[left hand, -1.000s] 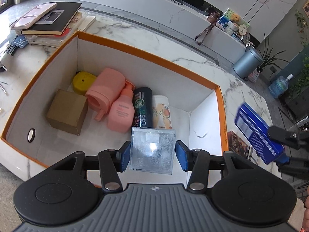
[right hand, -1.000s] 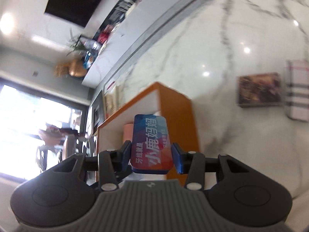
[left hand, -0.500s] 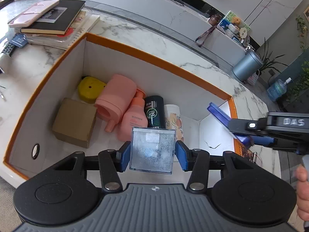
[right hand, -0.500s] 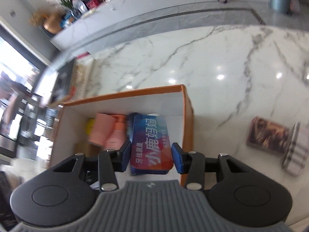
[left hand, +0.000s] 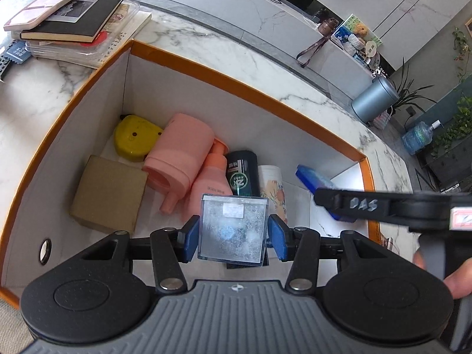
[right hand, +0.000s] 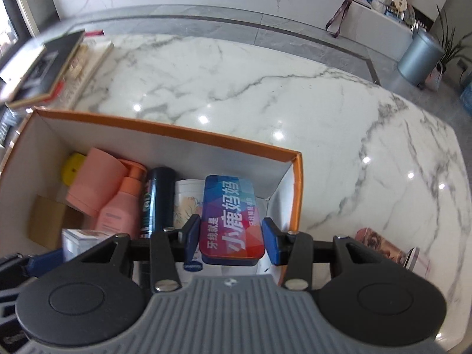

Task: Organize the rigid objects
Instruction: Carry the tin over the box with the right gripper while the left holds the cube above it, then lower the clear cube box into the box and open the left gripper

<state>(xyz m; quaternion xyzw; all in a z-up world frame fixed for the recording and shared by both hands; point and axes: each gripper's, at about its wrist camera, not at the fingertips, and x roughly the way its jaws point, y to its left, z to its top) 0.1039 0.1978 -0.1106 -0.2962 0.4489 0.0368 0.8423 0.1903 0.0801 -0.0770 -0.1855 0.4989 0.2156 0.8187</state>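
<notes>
My left gripper is shut on a clear square plastic case, held above the near part of an orange-rimmed white box. My right gripper is shut on a blue and red tin and holds it over the box's right end; the tin also shows in the left wrist view. Inside the box lie a yellow object, a pink cup, a pink pump bottle, a dark green can, a floral white tube and a brown carton.
The box stands on a white marble table. A stack of books lies at the back left. A small patterned box and a striped item lie on the table right of the orange-rimmed box.
My right gripper has swung in from the right with the tin and now hangs over the box's right end. My left gripper has moved a little closer over the box with the clear case.
</notes>
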